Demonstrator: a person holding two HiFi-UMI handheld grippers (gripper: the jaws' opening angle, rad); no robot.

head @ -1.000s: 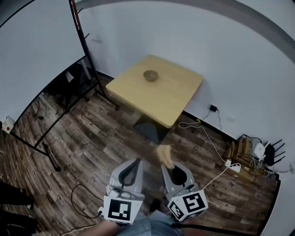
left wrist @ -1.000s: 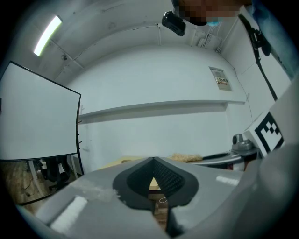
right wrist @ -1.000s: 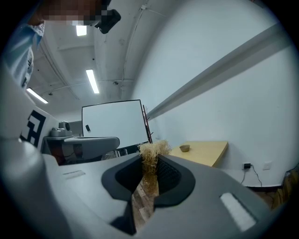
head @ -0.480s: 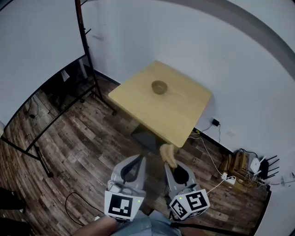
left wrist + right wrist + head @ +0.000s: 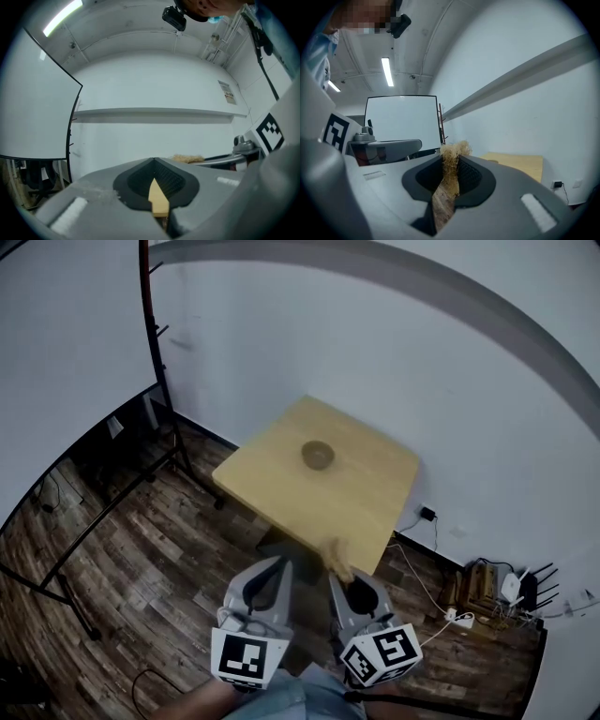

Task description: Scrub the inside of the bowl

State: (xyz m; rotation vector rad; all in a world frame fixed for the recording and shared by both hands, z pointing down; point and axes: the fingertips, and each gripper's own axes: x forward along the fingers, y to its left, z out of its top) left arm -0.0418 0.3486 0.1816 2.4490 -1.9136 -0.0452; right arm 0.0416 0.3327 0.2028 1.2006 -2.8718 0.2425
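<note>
1. The bowl (image 5: 318, 455) stands alone near the middle of a square wooden table (image 5: 281, 479). Seen from the head view it lies at 12 o'clock from both grippers and well apart from them. It is too small and soft to show what its inside looks like.
2. The left gripper (image 5: 278, 565) hangs low over the plank floor (image 5: 159, 549), its jaws pressed together with nothing in them. In its own view (image 5: 154, 163) only a thin tan sliver shows through the slit below the tips.
3. The right gripper (image 5: 339, 576), just beside it at 3 o'clock, pinches a straw-coloured fibrous scrubber (image 5: 336, 557). The tuft stands out past the jaw tips (image 5: 450, 164) and frays at its top (image 5: 451, 151).
4. The scrubber overlaps the table's near edge in the head view and hides that part of it, while the grippers cover most of the table's dark foot.
5. The marker cubes (image 5: 249, 661) sit at the frame's bottom edge, which cuts off the person's hands.
6. Cables (image 5: 487, 589) cluster by the wall at 4 o'clock; what they are cannot be made out.
</note>
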